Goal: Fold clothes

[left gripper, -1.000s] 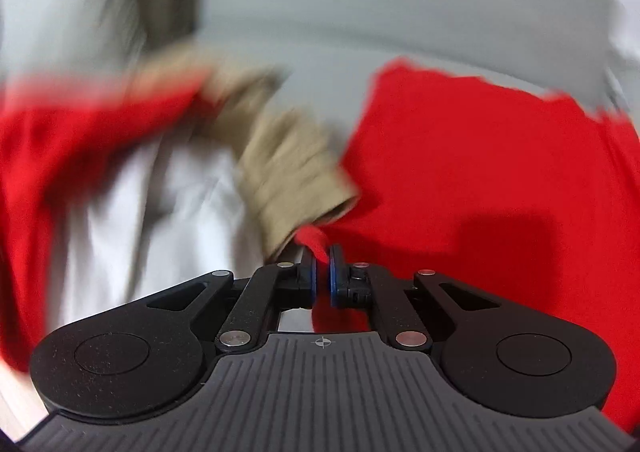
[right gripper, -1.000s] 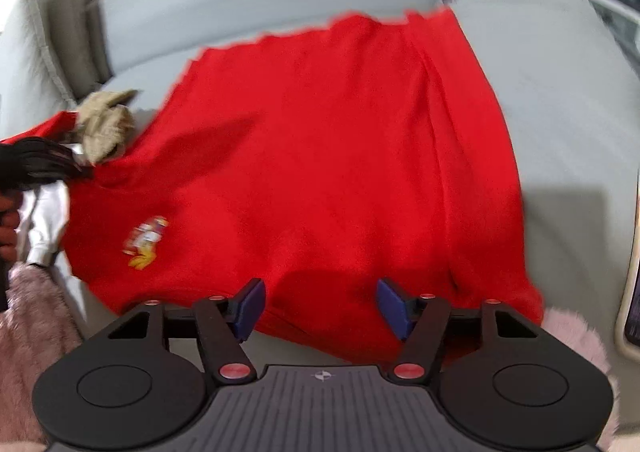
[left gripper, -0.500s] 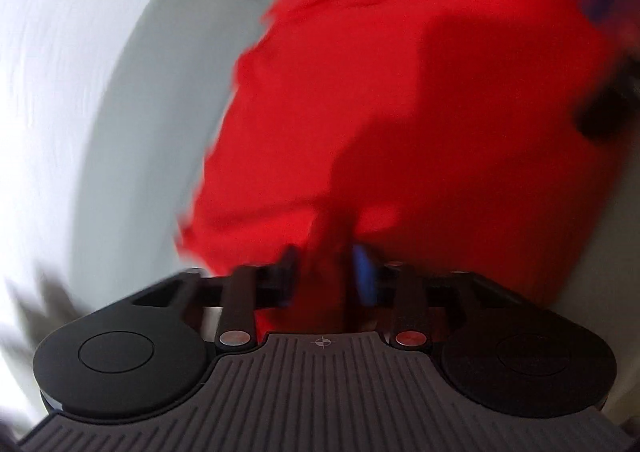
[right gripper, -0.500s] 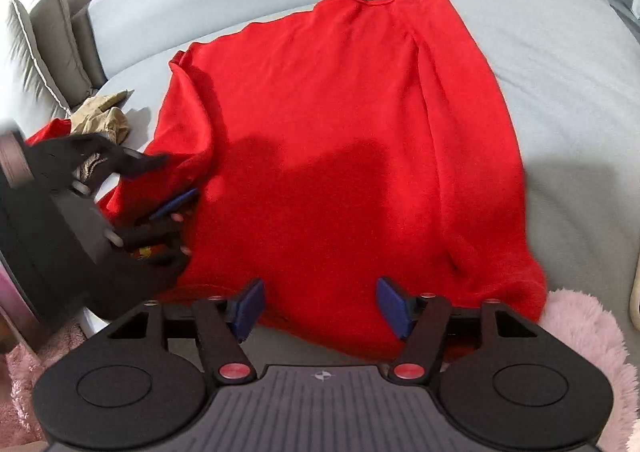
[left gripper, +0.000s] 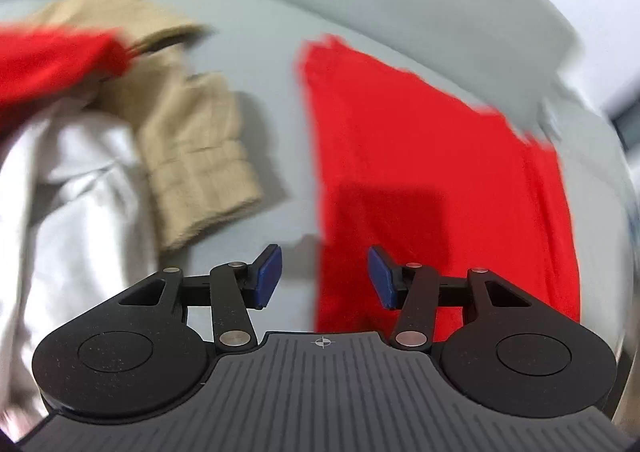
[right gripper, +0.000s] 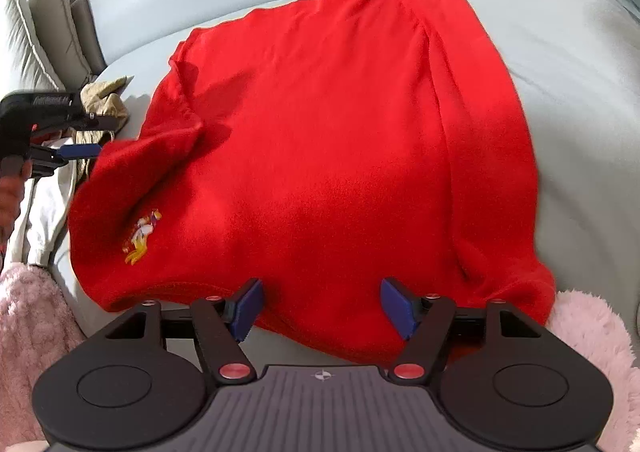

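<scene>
A red sweater (right gripper: 340,132) with a small embroidered emblem (right gripper: 142,236) lies spread on the grey sofa (right gripper: 568,92). Its left side is folded in over the body. My right gripper (right gripper: 320,306) hovers over the near hem, its jaws opening and its pads clear of the cloth. My left gripper (right gripper: 92,137) sits just off the sweater's left edge, held by a hand (right gripper: 12,188). In the left wrist view the left gripper (left gripper: 324,276) is closing with nothing between its pads, above the sofa seat and the sweater's edge (left gripper: 420,180).
A beige garment (left gripper: 192,156), a white garment (left gripper: 68,192) and another red cloth (left gripper: 48,64) lie piled left of the sweater. Pink fluffy fabric (right gripper: 588,332) lies at the sofa's near edge on both sides. A grey cushion (right gripper: 40,32) leans at the far left.
My left gripper let go of the red cloth, opened and drew back left off the sweater, leaving that side folded in. The right gripper stayed put with its jaws slightly wider.
</scene>
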### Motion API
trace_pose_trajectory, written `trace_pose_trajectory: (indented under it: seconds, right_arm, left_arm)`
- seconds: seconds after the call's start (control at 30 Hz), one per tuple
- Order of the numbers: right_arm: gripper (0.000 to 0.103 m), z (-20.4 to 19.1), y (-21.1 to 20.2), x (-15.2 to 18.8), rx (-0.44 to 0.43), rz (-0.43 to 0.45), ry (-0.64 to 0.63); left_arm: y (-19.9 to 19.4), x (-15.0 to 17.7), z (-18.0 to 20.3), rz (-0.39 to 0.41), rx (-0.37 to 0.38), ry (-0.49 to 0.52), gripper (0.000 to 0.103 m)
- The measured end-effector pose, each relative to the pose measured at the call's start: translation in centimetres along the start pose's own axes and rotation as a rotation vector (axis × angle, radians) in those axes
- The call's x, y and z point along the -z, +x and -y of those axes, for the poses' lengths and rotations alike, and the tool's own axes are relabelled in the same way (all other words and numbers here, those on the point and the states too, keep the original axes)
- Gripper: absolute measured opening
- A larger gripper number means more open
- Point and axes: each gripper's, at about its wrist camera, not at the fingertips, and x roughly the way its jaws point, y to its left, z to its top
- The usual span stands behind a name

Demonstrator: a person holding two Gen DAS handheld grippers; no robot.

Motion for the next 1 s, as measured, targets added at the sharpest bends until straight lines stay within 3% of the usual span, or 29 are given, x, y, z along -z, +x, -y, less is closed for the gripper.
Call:
trace_pose_trajectory:
  seconds: [0.07,0.2,0.3,0.47,0.63,0.73,0.8,0.83,0.9,1.0]
  right_arm:
    - [0.064,-0.5,-0.6,-2.0,-0.054,0.043,-0.006]
    - [0.059,-3.6,-0.5,-7.3,-0.143,0.12,-0.102]
    - [0.056,-8.5,1.6,-11.6,-0.174,0.152,-0.23]
    - [0.038,-17.0,8.5,-17.8,-0.176,0.133,-0.418]
    - [0.038,-24.7,15.1,-21.2,-0.155,0.129,-0.609]
    - [0.038,-27.6,18.4,-22.1,-0.115,0.14,-0.711]
    - [0.032,-29.1,20.5,-22.5,-0.077,0.149,-0.77]
    - [0.029,-29.6,21.4,-22.7,-0.064,0.147,-0.792]
    - [0.028,-30.0,22.9,-23.0,-0.036,0.14,-0.828]
    - [0.015,-30.7,25.5,-23.1,0.06,0.111,-0.891]
  left_arm:
    - [-0.5,0.3,1.0,0.008,0.018,0.069,0.053]
    - [-1.8,-0.2,0.5,0.104,-0.046,0.007,0.052]
    - [-2.1,-1.6,-1.0,0.182,-0.116,-0.038,0.056]
    - [0.0,-4.4,-5.6,0.207,-0.145,-0.114,0.057]
    - [1.4,-4.4,-10.0,0.285,-0.198,-0.14,0.054]
    - [1.9,-2.0,-11.7,0.363,-0.151,-0.219,0.053]
    - [2.4,-1.3,-10.8,0.388,-0.199,-0.195,0.053]
    - [2.2,-1.4,-10.3,0.403,-0.212,-0.182,0.058]
    - [2.2,-1.8,-10.5,0.413,-0.208,-0.189,0.06]
    - [2.0,-2.3,-11.1,0.422,-0.182,-0.227,0.06]
